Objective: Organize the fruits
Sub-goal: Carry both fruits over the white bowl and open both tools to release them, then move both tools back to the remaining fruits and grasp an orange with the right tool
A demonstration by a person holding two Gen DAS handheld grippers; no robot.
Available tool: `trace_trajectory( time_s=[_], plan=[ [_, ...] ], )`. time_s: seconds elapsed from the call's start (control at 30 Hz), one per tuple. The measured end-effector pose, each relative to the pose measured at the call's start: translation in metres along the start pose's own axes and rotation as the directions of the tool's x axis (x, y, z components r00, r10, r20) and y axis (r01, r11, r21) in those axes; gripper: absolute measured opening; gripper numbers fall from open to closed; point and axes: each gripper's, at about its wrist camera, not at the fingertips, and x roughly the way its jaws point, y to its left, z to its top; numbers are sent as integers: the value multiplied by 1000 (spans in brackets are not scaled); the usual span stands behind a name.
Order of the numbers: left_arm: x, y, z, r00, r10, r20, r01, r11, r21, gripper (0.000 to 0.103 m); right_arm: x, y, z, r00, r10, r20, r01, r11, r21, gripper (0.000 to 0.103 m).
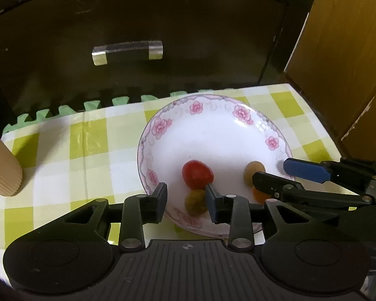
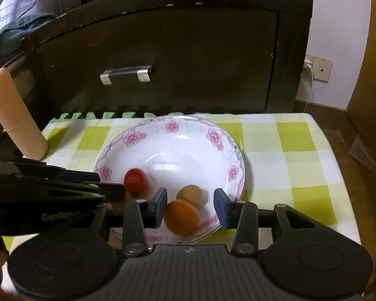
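Both grippers are over the flowered bowl (image 1: 214, 130) on the checked surface (image 1: 62, 150) — and all four fruits sit inside it. The left gripper (image 1: 186, 202) hangs at the near rim with its jaws apart, nothing clamped; the green fruit (image 1: 195, 202) lies in the bowl just between the fingertips, touching the right pad as far as this view shows, and the red fruit (image 1: 197, 174) sits just beyond it. Over on the right of the bowl, the tan fruit (image 1: 253, 171) rests beside the orange fruit (image 1: 259, 195), which is mostly hidden behind the other tool here. From the right wrist camera the right gripper (image 2: 191, 207) is spread wide too, holding nothing — the orange fruit lies in the bowl below the gap between its fingers, blurred, with the tan one touching it from behind. A ribbed beige cylinder (image 1: 1, 165) stands at the left edge of the surface, and a dark cabinet (image 1: 137, 25) with a metal handle (image 1: 127, 52) fills the background.
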Motion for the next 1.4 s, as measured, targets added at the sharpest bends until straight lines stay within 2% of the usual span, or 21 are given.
trace_trajectory(
  time_s=[0.23,0.47,0.97,1.4],
  plan=[
    [-12,-2,3,999,-20,31,20,1000,-8,51,-9,-7,7,1000,-8,29,7,999,43,40],
    [-16,-3,2,999,-26,39,26,1000,1,54,-17,-7,7,999,-8,38,6,998,60,40],
    [-34,2,-11,1000,-15,25,15,1000,-4,55,-32,11,-12,1000,19,7,-19,1000,7,40],
    [-55,5,-34,1000,-28,6,27,999,16,60,-44,32,-46,997,57,-55,-61,995,-78,40]
  ],
)
